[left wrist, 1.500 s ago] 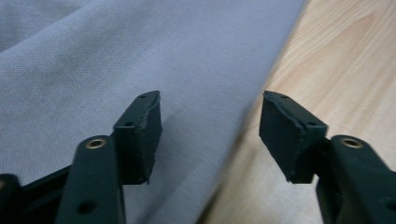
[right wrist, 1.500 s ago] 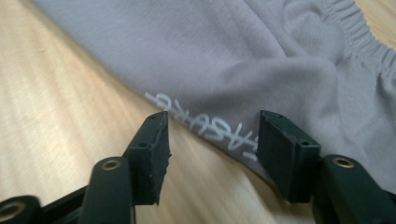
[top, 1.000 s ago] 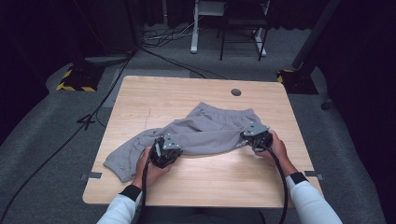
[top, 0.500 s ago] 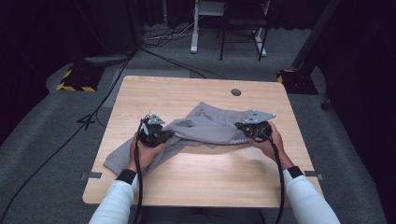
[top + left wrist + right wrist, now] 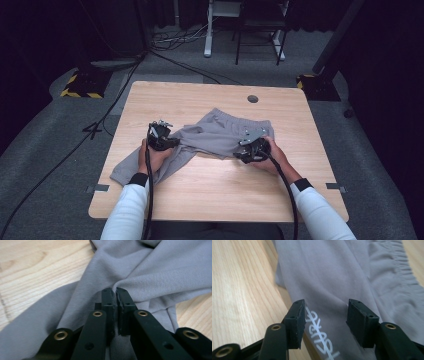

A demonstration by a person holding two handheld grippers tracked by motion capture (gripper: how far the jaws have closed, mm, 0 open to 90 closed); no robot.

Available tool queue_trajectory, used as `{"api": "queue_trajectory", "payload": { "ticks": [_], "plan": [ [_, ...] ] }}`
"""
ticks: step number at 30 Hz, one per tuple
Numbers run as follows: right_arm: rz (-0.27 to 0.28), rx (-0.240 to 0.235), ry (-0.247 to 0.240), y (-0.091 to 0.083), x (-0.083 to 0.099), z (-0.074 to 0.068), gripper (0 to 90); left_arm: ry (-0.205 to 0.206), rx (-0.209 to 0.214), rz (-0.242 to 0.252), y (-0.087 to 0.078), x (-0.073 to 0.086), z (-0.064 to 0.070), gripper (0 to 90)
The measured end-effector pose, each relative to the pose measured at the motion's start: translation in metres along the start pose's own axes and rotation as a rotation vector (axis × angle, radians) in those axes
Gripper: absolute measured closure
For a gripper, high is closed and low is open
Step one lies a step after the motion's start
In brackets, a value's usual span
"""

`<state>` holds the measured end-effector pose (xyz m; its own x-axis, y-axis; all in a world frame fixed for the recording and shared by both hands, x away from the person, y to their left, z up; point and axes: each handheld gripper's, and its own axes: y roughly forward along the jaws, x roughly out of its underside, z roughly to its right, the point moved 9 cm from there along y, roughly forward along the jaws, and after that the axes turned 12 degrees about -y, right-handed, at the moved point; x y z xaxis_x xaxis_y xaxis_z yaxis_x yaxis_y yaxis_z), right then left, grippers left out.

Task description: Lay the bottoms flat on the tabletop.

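Two grippers are on the trousers [image 5: 220, 137], which lie crumpled across the middle of the table [image 5: 200, 100], waistband toward the far right, one leg trailing to your near left. Your left gripper [image 5: 161, 136] sits on the left part of the cloth — in the left gripper view [image 5: 116, 293] its jaws are pressed together with a gathered fold of grey fabric pinched between them, creases fanning out from the tips. Your right gripper [image 5: 251, 147] rests at the near right edge of the trousers; in the right gripper view [image 5: 325, 312] its jaws stand wide apart over flat cloth, straddling a white print [image 5: 319, 336] — lettering, probably, though it is too blurred to read. The elastic waistband [image 5: 395, 267] lies just beyond, to the right.
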<state>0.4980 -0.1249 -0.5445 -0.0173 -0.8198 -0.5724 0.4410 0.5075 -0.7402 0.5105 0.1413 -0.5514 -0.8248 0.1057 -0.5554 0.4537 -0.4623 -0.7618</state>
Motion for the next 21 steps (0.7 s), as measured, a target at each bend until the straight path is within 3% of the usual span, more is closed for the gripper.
{"api": "queue_trajectory", "payload": {
  "ticks": [2, 5, 7, 12, 14, 16, 17, 18, 21],
  "plan": [
    [0.026, 0.004, 0.005, -0.009, 0.0, -0.001, 48.1, 0.0, -0.005, -0.002, -0.001, -0.001, 0.0, 86.4],
    [0.076, -0.032, -0.001, -0.02, 0.001, -0.013, 49.8, 0.0, -0.011, 0.001, -0.001, -0.002, -0.002, 86.4],
    [0.046, -0.027, -0.057, -0.019, 0.006, -0.021, 49.4, -0.011, -0.006, -0.006, 0.001, -0.002, -0.003, 86.4],
    [0.014, 0.01, -0.037, -0.006, 0.011, -0.013, 51.0, -0.022, 0.002, -0.002, 0.004, -0.003, -0.005, 86.4],
    [-0.002, 0.036, -0.043, -0.004, 0.013, -0.008, 55.9, -0.015, -0.001, -0.001, 0.004, -0.004, -0.006, 86.4],
    [-0.02, 0.072, -0.043, -0.003, 0.015, -0.001, 71.4, -0.016, -0.001, 0.001, 0.004, -0.004, -0.006, 86.4],
    [-0.016, 0.073, -0.046, -0.003, 0.015, 0.002, 81.7, -0.012, -0.006, 0.005, 0.002, -0.005, -0.007, 86.5],
    [-0.011, 0.065, -0.032, -0.005, 0.015, 0.004, 86.4, -0.005, -0.007, 0.01, 0.001, -0.006, -0.007, 86.5],
    [0.034, 0.053, 0.018, -0.018, 0.01, 0.014, 88.5, 0.021, 0.004, 0.034, -0.01, -0.009, -0.003, 86.6]
  ]
}}
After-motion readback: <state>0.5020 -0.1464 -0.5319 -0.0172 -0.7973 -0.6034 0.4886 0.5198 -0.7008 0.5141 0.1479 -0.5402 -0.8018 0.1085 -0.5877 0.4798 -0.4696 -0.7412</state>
